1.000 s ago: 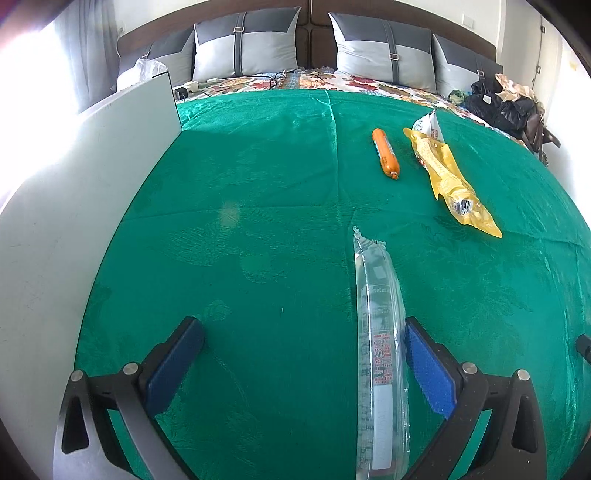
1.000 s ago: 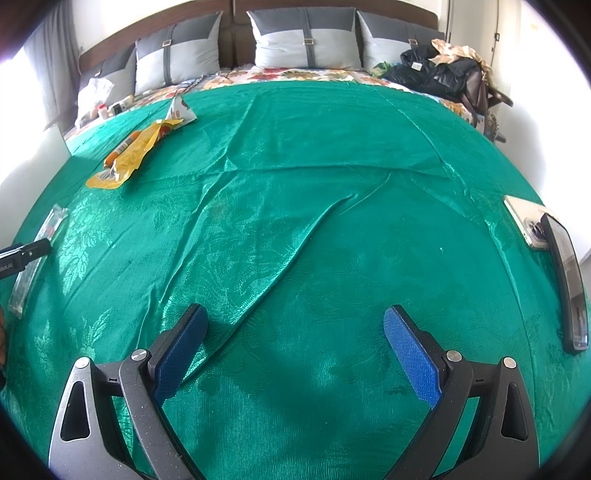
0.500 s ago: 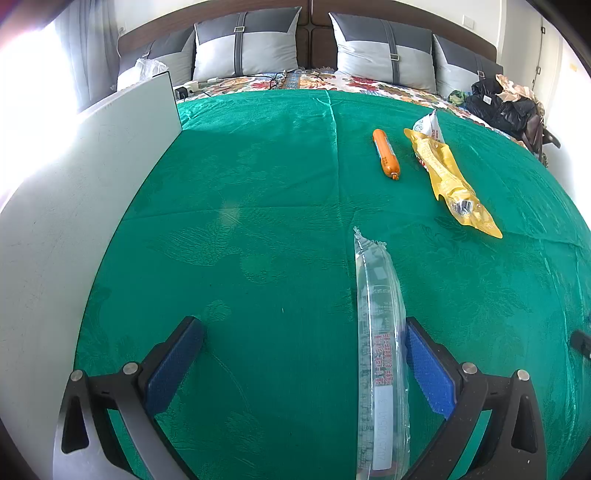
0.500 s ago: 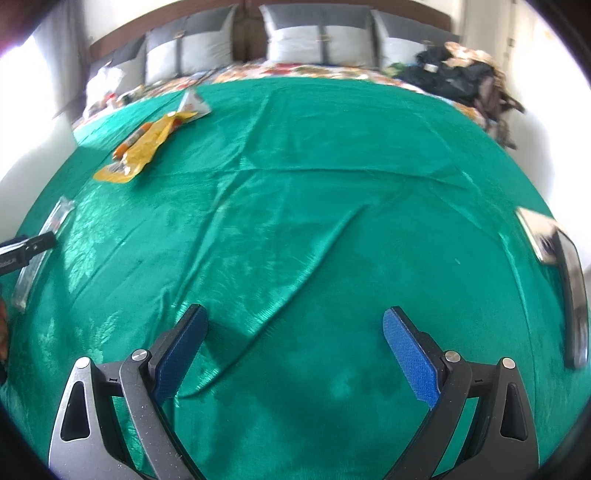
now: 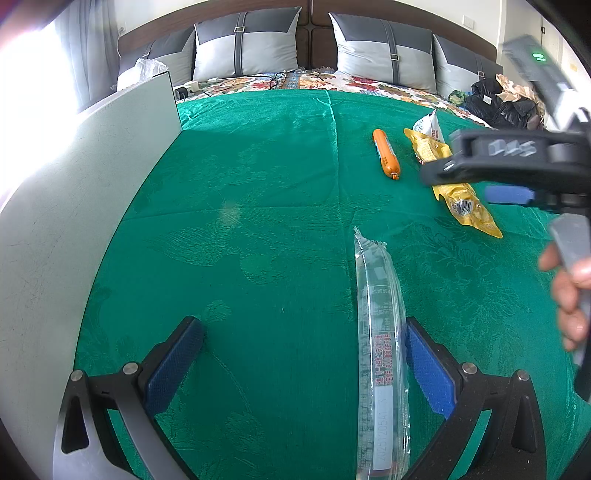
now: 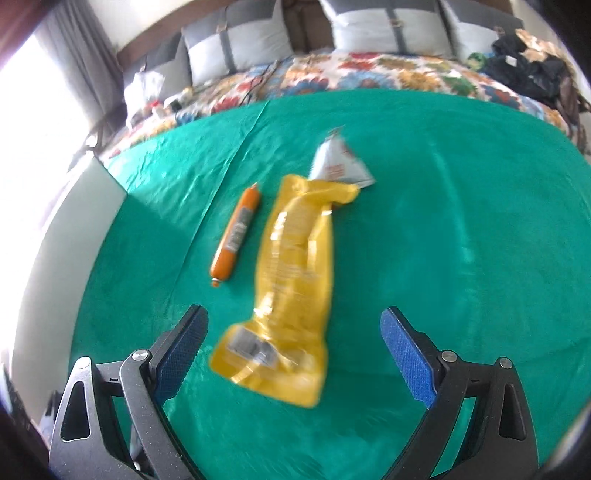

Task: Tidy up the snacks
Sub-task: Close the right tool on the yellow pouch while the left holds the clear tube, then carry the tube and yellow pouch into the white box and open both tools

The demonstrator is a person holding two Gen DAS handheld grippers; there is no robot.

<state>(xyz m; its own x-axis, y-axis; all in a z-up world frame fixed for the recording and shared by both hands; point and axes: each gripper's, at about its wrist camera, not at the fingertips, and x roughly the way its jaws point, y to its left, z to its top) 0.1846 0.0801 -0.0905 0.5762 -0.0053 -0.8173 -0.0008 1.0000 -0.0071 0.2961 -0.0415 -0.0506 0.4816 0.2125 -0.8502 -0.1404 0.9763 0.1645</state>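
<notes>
Between wide-spread right gripper (image 6: pixel 293 350) fingers, yellow packet (image 6: pixel 291 273) lengthwise, pointing away, left gripper (image 5: pixel 303 358) likewise spread.

green bedspread (image 5: pixel 258 206), grey pillows (image 5: pixel 247 44) (dark headboard (image 5: pixel 317 22)), bright window (image 6: pixel 33 107)

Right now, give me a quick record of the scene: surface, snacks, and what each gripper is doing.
surface: green cloth
snacks: clear pack, sausage, yellow bag, white packet
board: white, along the cloth's left edge
left gripper: open, clear pack beside its right finger
right gripper: open, over the yellow bag's near end
held: nothing
</notes>
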